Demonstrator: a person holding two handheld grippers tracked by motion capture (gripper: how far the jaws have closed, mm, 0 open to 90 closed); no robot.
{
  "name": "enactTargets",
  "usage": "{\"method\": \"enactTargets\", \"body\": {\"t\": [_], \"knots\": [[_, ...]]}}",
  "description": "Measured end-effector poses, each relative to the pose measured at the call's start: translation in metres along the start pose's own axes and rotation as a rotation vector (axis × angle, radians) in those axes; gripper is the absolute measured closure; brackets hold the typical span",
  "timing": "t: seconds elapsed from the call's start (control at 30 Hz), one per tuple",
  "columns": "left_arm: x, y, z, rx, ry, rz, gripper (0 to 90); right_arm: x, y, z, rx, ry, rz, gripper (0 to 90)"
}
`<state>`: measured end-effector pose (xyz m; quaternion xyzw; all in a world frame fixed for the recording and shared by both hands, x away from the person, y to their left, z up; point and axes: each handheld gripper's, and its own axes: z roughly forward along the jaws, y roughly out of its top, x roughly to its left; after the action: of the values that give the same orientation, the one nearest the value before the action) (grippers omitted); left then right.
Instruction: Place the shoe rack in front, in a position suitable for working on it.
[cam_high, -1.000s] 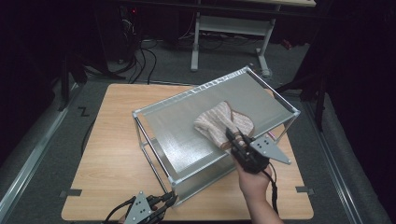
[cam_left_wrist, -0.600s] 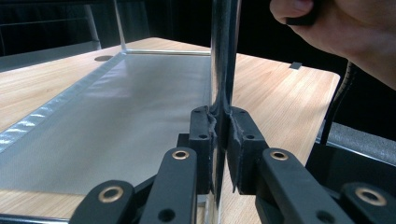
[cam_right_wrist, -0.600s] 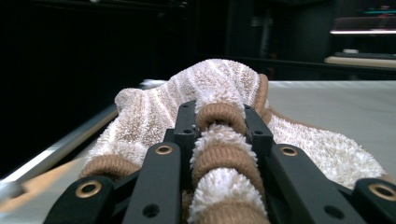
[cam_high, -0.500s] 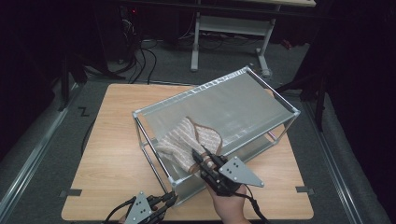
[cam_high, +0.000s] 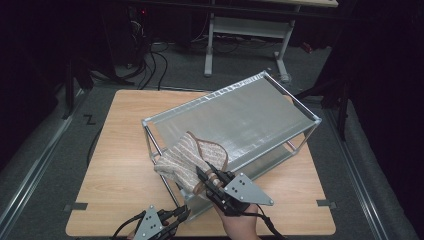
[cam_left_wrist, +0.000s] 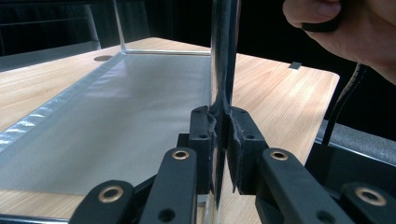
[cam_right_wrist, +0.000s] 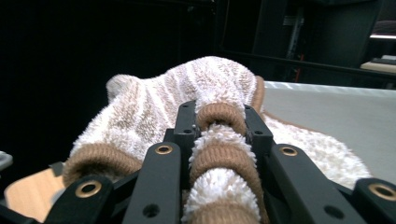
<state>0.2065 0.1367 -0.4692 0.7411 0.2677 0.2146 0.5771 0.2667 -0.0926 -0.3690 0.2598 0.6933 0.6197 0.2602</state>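
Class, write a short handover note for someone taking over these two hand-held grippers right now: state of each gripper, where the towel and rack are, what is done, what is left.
Left hand-held gripper: shut on the rack's upright post at the near corner, steadying it.
Right hand-held gripper: shut on the striped towel, gripping its brown-edged folds.
Rack: stands askew on the wooden table.
Towel: bunched at the near left corner of the rack's top shelf, partly hanging over the edge.
Done: towel gripped, at the shelf edge.
Left: probably lift it clear and set it on the table; then release the post.
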Motion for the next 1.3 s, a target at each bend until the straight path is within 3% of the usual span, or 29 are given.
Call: {"method": "enactTargets", "body": {"t": [0.2,0.43,1.1,1.3], "knots": [[0.0,0.0,0.0,0.001,0.0,-0.001,80.8,-0.013,-0.001,0.002,0.003,-0.04,0.004,73.6],[0.0,0.0,0.0,-0.001,-0.001,-0.005,80.8,-0.04,-0.002,0.0,0.009,-0.116,0.025,73.6],[0.0,0.0,-0.001,-0.001,-0.002,-0.006,80.8,-0.172,-0.003,-0.025,0.062,-0.453,0.07,73.6],[0.0,0.0,-0.001,-0.001,-0.002,-0.005,80.8,-0.198,-0.003,-0.029,0.077,-0.527,0.069,73.6]]}}
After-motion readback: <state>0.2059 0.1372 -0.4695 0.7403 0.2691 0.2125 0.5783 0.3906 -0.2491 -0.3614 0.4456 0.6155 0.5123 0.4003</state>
